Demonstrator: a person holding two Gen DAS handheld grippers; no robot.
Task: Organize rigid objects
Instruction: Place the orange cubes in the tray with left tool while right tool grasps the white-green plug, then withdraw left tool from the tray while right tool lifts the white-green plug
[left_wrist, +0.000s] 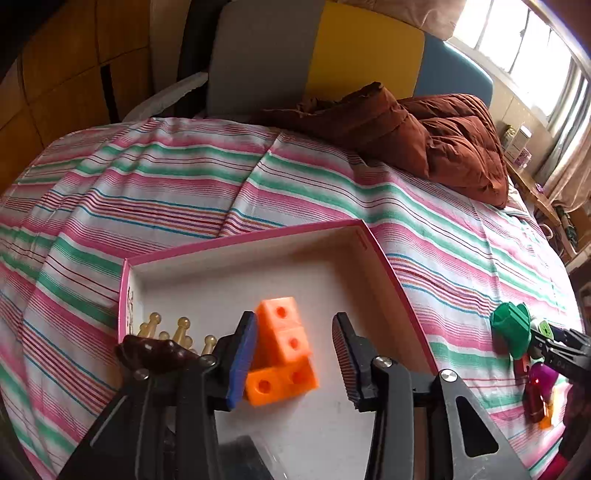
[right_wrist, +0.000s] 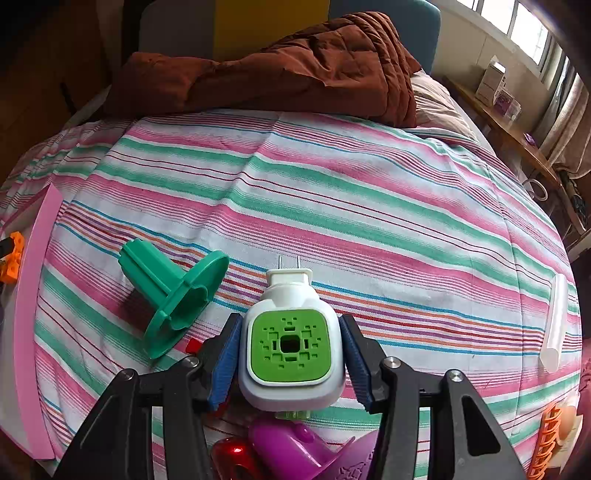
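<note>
Right gripper (right_wrist: 290, 360) has its jaws clamped on the flanks of a white plastic plug-in unit with a green perforated face (right_wrist: 290, 347), held just above the striped bed (right_wrist: 332, 192) toward its near edge. Looks light, stiff and a bit slick; the flat sides are the place to grab, keeping off the metal prongs.

Left gripper (left_wrist: 295, 354) has its jaws apart over a shallow pink-rimmed white cardboard box (left_wrist: 240, 240), not squeezing the orange plastic linked cubes (left_wrist: 282, 350) lying inside. Also in there: amber pawn-like pegs (left_wrist: 173, 330). A green plastic flanged spool (right_wrist: 173, 291) lies on the bed beside the unit.
</note>
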